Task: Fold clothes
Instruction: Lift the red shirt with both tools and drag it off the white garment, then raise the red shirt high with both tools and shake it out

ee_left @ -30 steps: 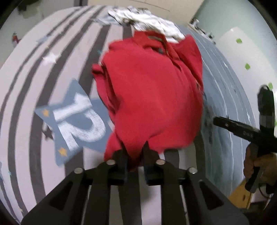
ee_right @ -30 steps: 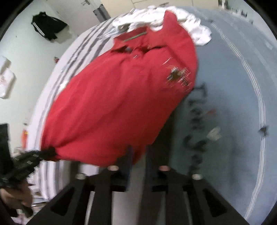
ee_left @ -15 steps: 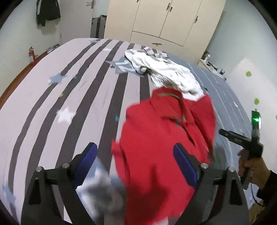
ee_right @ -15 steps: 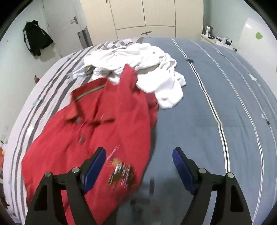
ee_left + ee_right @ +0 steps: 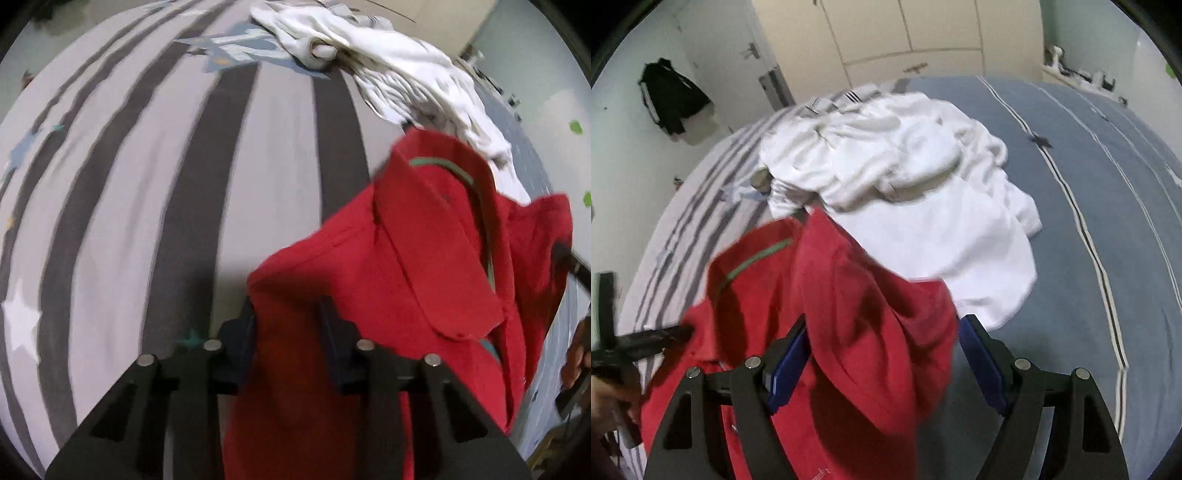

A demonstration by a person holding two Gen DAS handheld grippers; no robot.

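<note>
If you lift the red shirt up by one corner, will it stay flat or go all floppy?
Probably floppy: the red shirt already slumps in soft folds between the right gripper fingers. It likely weighs little, being thin cloth. It might drag the white clothes it touches.

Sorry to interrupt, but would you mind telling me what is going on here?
A person is folding clothes on a bed with two handheld grippers. The left gripper has its fingers on either side of the red polo shirt, though blur hides whether it grips. The right gripper is open, the shirt bunched between its fingers. A white garment pile waits behind.
</note>
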